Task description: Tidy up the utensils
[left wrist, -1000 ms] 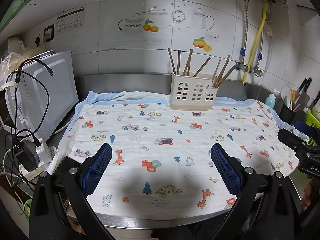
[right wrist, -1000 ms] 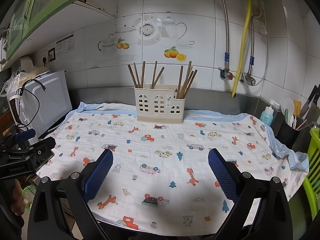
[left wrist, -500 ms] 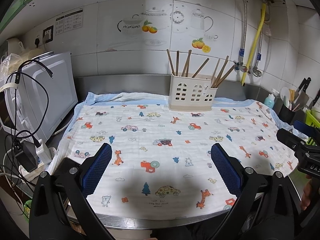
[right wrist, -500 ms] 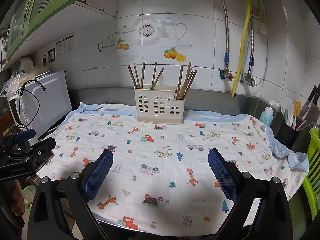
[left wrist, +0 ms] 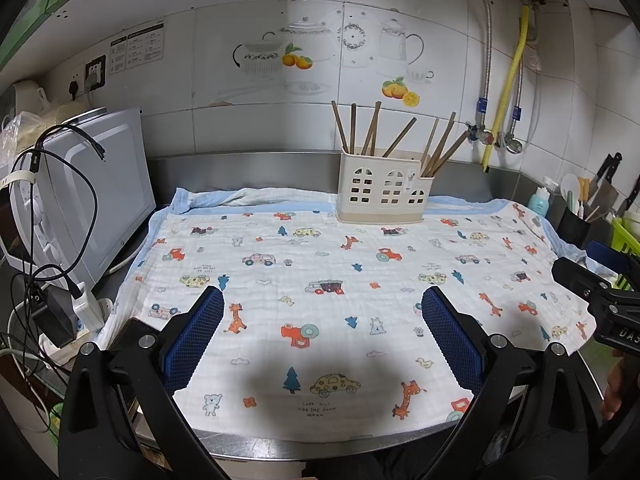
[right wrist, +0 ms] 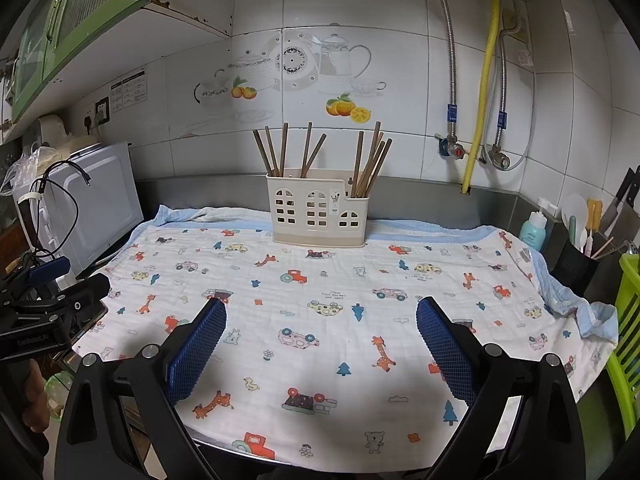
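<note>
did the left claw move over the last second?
Barely, if at all. In the left wrist view the utensil holder sits a touch lower and left in frame, hinting at a slight camera shift. Left claw hangs open above the cloth.

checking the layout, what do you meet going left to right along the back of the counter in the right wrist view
microwave → chopstick holder → blue bottle → black utensil cup → green rack

Chopsticks [left wrist: 394, 136] in holder [left wrist: 383, 197] at cloth's [left wrist: 320, 304] rear, microwave [left wrist: 86, 188] left, wall behind.
</note>
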Available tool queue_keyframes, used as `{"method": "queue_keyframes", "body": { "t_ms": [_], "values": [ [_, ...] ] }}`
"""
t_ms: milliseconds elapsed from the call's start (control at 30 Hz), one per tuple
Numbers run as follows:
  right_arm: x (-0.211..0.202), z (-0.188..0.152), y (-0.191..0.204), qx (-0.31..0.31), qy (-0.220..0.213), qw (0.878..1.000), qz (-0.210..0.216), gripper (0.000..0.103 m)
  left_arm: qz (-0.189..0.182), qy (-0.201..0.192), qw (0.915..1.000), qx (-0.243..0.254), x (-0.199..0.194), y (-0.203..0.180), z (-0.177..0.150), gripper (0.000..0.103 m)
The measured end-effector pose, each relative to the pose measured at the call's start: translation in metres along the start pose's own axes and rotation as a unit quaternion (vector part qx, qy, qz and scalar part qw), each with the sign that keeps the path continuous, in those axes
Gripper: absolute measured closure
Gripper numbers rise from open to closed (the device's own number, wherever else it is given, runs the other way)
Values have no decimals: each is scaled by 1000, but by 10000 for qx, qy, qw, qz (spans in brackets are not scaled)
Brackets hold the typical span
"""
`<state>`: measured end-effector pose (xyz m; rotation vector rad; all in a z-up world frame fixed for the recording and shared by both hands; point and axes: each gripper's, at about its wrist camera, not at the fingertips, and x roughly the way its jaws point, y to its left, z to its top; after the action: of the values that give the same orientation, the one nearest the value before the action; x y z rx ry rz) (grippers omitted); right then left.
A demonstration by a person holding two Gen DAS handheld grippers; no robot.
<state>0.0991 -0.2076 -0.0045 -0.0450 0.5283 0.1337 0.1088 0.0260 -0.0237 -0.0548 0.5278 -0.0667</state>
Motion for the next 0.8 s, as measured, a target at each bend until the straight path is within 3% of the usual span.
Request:
{"method": "queue_keyframes", "body": {
  "t_ms": [800],
  "values": [
    [-2, 0, 4, -14, -3, 10000, -1, 10, -26, -131, 9999, 93, -5, -5, 3, 5]
  ]
}}
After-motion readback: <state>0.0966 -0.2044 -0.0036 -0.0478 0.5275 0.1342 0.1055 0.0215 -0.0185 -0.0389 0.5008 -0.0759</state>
